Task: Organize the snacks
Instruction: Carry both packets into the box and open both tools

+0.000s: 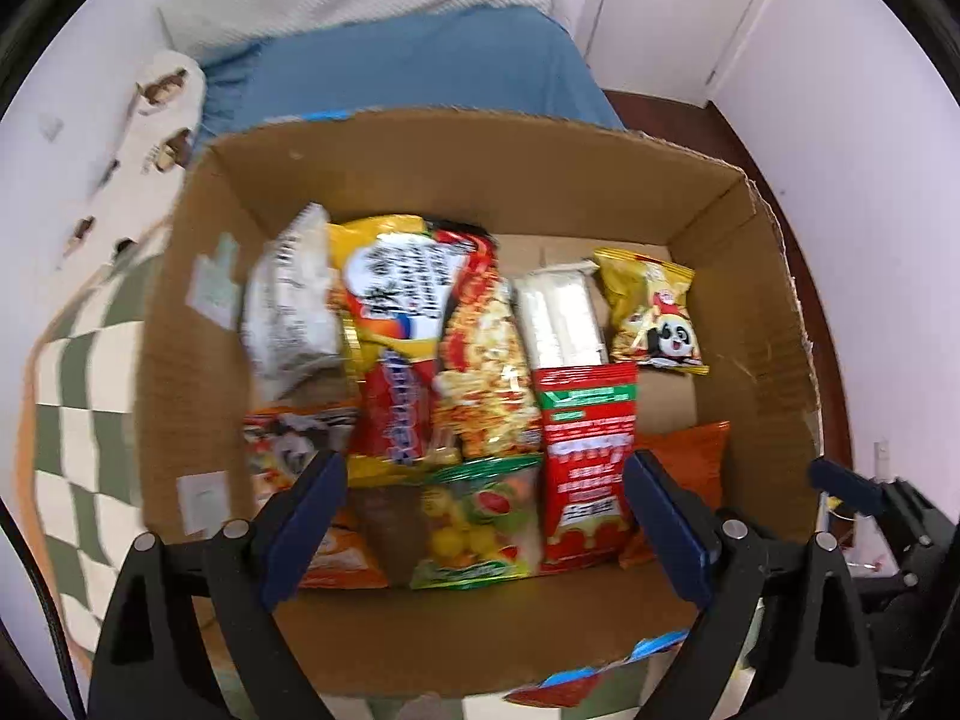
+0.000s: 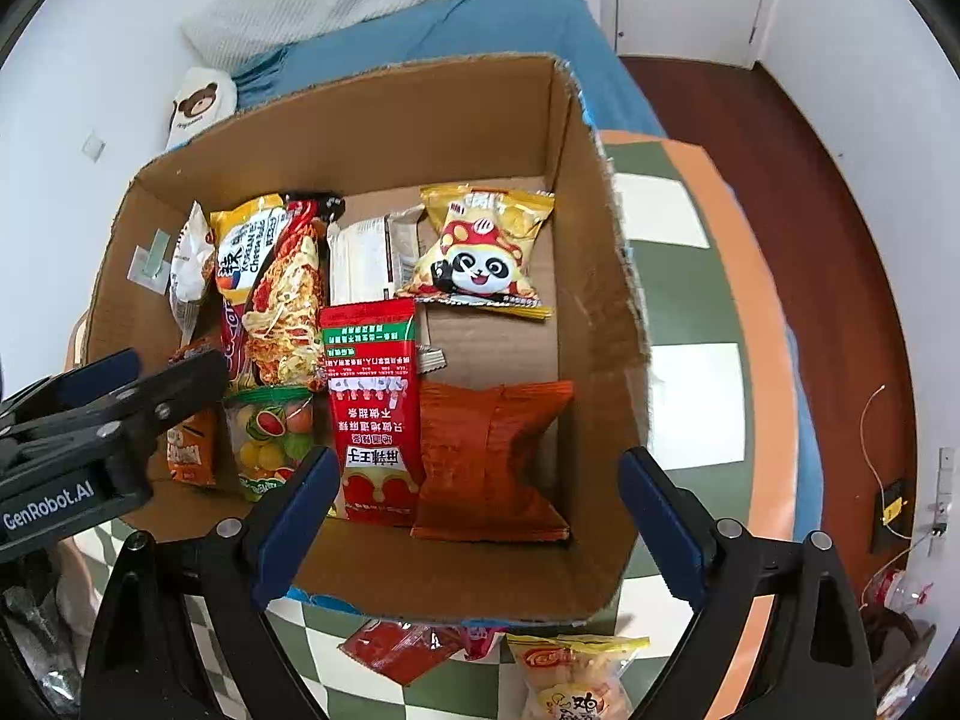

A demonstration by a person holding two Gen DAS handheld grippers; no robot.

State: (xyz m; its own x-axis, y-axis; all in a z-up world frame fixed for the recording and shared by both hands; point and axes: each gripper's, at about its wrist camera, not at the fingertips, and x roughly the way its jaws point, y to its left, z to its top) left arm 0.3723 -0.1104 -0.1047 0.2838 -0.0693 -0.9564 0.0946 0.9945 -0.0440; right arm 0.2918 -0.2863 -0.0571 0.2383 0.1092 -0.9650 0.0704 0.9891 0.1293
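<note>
- Both grippers — left (image 1: 486,516), right (image 2: 474,516) — gape wide and empty over the box (image 2: 372,114).
- Packets (image 2: 588,672) outside the box might get missed.
- Leaning noodles (image 2: 288,294) could topple if nudged.

- Open cardboard box (image 2: 576,192), flaps up, sits on the checkered blanket.
- Panda-print yellow bag (image 2: 480,252) lies flat in the far right corner, apart from the rest.
- White wrapped bar (image 2: 366,258) lies just left of it.
- Tall red sachet (image 2: 372,408) lies lengthwise mid-box, touching the crinkled orange bag (image 2: 489,456) on its right.
- Fruit-candy bag (image 2: 270,432) lies left of the sachet, the noodle pack (image 2: 288,300) beyond it.
- Two packets wait outside on the blanket: red one (image 2: 402,648), yellow one (image 2: 576,678).
</note>
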